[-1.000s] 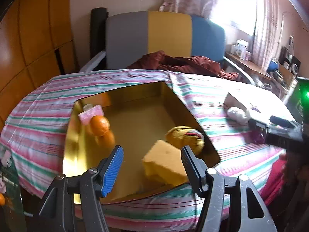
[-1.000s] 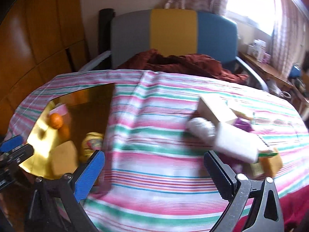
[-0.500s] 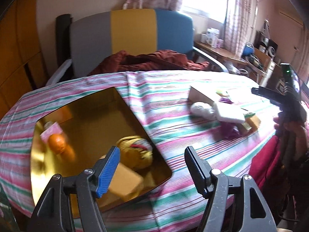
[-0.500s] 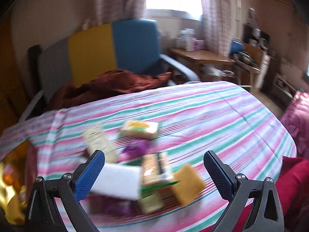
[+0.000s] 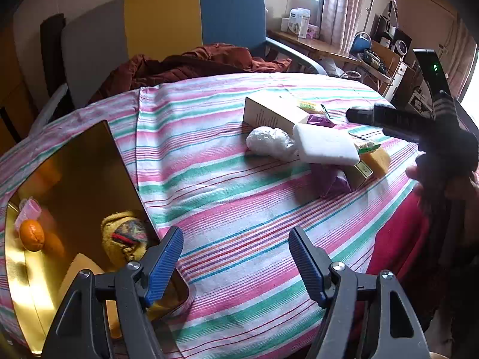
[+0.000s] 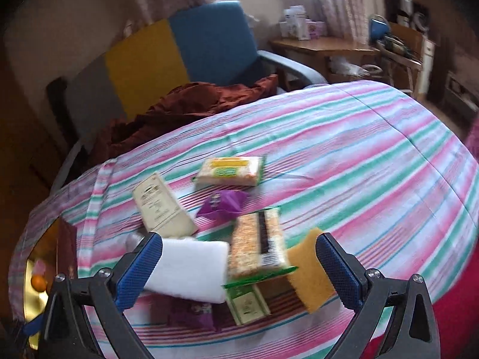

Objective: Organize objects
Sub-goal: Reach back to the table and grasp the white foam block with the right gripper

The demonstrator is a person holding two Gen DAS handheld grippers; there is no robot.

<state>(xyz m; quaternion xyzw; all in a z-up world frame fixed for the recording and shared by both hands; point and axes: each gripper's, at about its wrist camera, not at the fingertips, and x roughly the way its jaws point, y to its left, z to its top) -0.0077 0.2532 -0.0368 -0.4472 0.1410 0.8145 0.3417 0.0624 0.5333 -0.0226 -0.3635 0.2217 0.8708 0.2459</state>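
Swinging away from the gold tray (image 5: 89, 161) at your left, you bring the right gripper (image 6: 239, 266), jaws spread and empty like the left gripper (image 5: 236, 257), over the white sponge (image 6: 188, 269), suggesting the next pickup.

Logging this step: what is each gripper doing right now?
Left gripper: open, holding nothing.
Right gripper: open, holding nothing.

Your left gripper (image 5: 235, 261) is held low with its blue-padded jaws spread wide and nothing between them. Your right gripper (image 6: 239, 264) is likewise wide apart and gripping nothing; from the left wrist view, your gloved right hand (image 5: 446, 152) holds its handle.
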